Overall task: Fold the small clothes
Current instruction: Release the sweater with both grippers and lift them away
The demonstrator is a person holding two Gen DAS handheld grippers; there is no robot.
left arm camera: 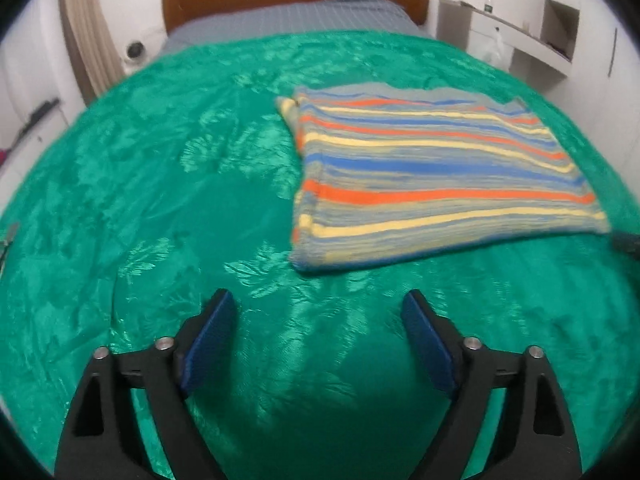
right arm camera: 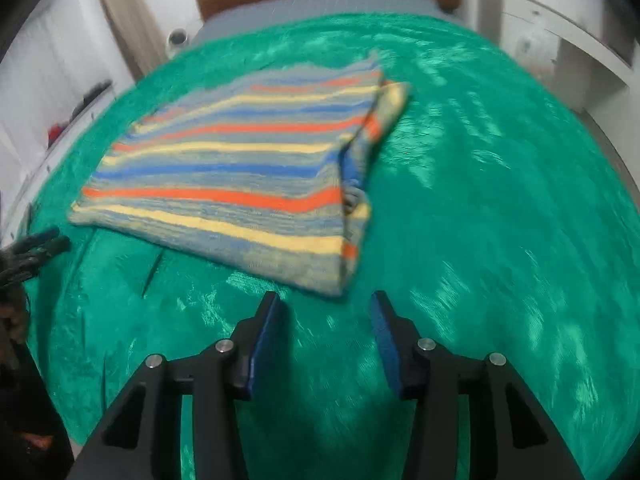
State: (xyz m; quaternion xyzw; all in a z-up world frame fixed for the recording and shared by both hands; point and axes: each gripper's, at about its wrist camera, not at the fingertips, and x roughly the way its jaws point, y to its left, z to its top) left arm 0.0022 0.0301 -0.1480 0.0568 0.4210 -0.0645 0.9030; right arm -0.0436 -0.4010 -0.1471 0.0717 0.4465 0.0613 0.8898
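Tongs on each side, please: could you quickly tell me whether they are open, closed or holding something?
Left tongs: open, holding nothing.
Right tongs: open, holding nothing.

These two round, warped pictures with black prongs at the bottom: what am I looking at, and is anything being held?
No robot here: a person holds a two-finger gripper in each hand, each carrying a wide-angle camera that looks along its fingers. One picture comes from the left gripper, the other from the right gripper; the black prongs with blue pads are their fingers. Both point down at a bed covered by a green blanket. On it lies a striped cloth, folded, with layered edges showing at one side. Both grippers are open and hold nothing; the cloth lies just beyond their tips.
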